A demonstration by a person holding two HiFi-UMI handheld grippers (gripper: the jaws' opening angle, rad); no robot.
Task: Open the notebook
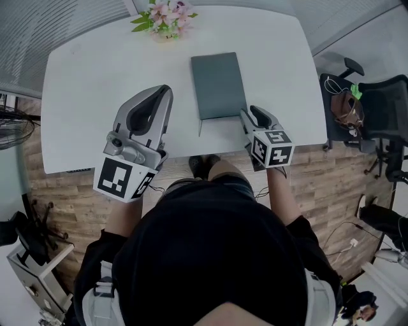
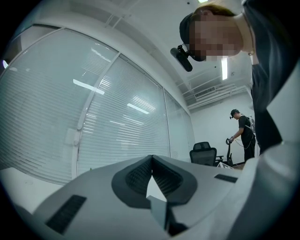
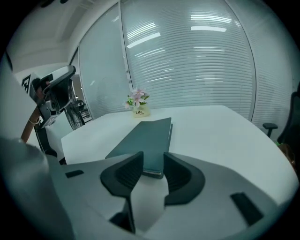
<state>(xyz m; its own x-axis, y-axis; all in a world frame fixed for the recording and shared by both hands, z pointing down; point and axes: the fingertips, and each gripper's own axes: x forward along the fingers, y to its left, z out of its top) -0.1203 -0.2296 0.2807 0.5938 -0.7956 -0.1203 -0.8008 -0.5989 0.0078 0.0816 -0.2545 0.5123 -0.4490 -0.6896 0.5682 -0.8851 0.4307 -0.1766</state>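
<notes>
A closed grey-green notebook point(image 1: 218, 86) lies flat near the middle of the white table point(image 1: 95, 76), its spine along the left side. My right gripper point(image 1: 250, 113) is low at the notebook's near right corner. In the right gripper view the notebook point(image 3: 145, 138) runs away from me and its near corner sits in the gap of my right gripper point(image 3: 152, 158), whose pads stand apart on either side of it. My left gripper point(image 1: 164, 92) hovers above the table left of the notebook. In its own view my left gripper point(image 2: 151, 158) has its tips together with nothing between them.
A small pot of pink flowers point(image 1: 166, 18) stands at the table's far edge, also visible as the flowers point(image 3: 138, 101) beyond the notebook. Office chairs point(image 1: 382, 108) stand right of the table and a fan point(image 1: 13, 127) at the left. Another person point(image 2: 243, 133) stands far off.
</notes>
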